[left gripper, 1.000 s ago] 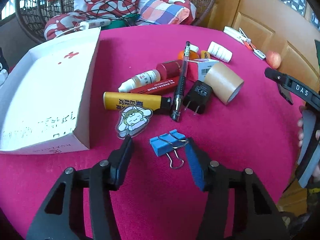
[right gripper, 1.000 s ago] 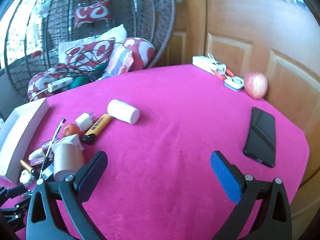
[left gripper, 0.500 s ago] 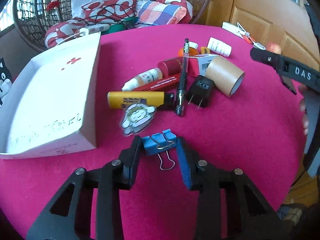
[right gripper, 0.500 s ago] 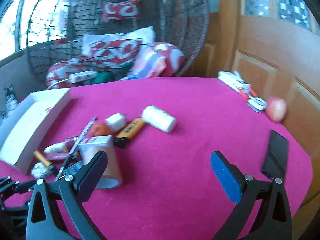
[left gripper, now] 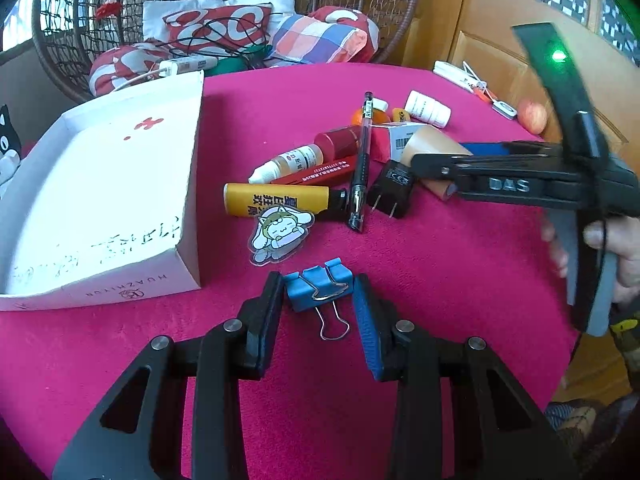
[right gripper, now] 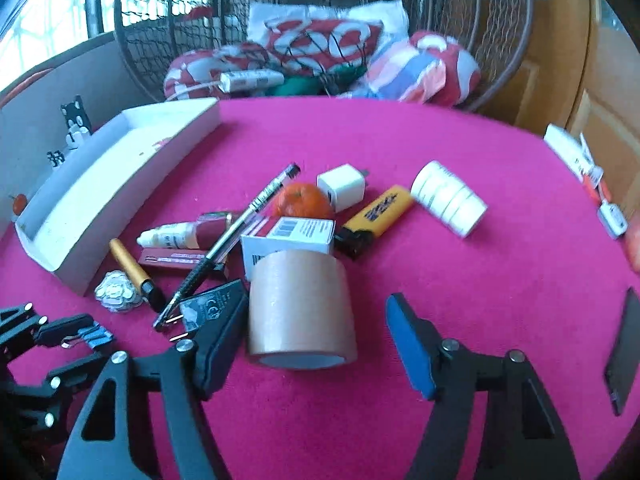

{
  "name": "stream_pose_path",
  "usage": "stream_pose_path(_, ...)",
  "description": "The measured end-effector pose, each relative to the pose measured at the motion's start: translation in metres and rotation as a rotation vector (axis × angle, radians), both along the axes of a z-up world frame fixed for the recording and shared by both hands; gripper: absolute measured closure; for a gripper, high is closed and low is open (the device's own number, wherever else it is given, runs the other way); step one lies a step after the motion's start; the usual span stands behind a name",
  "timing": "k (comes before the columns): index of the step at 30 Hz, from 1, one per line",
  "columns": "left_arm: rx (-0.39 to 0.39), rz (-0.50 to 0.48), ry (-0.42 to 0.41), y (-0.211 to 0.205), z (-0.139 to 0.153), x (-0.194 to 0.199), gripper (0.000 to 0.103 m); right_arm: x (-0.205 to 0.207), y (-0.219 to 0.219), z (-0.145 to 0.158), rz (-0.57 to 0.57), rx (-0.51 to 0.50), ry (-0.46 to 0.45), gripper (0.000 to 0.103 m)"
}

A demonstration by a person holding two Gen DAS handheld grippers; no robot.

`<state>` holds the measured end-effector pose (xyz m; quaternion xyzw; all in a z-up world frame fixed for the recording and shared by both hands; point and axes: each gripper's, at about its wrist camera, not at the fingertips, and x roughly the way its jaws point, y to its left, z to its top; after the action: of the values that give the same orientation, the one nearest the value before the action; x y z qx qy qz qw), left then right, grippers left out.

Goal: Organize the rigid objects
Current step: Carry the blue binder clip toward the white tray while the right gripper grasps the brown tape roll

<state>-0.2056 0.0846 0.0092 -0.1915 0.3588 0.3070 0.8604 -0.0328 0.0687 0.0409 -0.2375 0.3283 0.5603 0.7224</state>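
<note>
Clip [left gripper: 318,289] is lying on the pink cloth [left gripper: 440,280] beside the white tray [left gripper: 188,184], between the narrowed left gripper [left gripper: 318,300], its pads perhaps just touching. In the right view, the right gripper [right gripper: 316,328] is gaping wide around the tape roll [right gripper: 300,308], wicker chair [right gripper: 460,40] behind.

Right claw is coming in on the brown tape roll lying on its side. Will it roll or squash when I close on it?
The tape roll lies on its curved side, so a one-sided nudge would probably roll it. It looks like a stiff, hollow ring, likely light and unlikely to squash. The right claw is open and straddles it; its smooth wrap may slip.
</note>
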Motion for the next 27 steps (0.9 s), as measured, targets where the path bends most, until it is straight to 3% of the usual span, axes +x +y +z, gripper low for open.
stream_pose_path(4,0.000,-0.012,-0.003,-0.002,0.000,0.001,0.068,0.006,-0.001,-0.002,-0.005,-0.005,0.052,0.033)
stream_pose_path(6,-0.003,-0.015,-0.005,-0.002,-0.001,0.000,0.068,0.008,-0.005,-0.002,0.007,0.002,0.096,0.052)
stream_pose_path(12,0.015,-0.008,-0.035,-0.004,0.006,-0.004,0.068,0.008,-0.016,0.002,-0.034,0.036,0.091,0.051)
stream_pose_path(17,0.030,-0.007,-0.083,-0.004,0.017,-0.010,0.068,0.007,-0.034,0.024,-0.048,0.122,0.088,0.051)
stream_pose_path(27,0.082,0.022,-0.138,-0.003,0.043,-0.020,0.068,-0.016,-0.036,0.062,0.027,0.217,0.060,0.051)
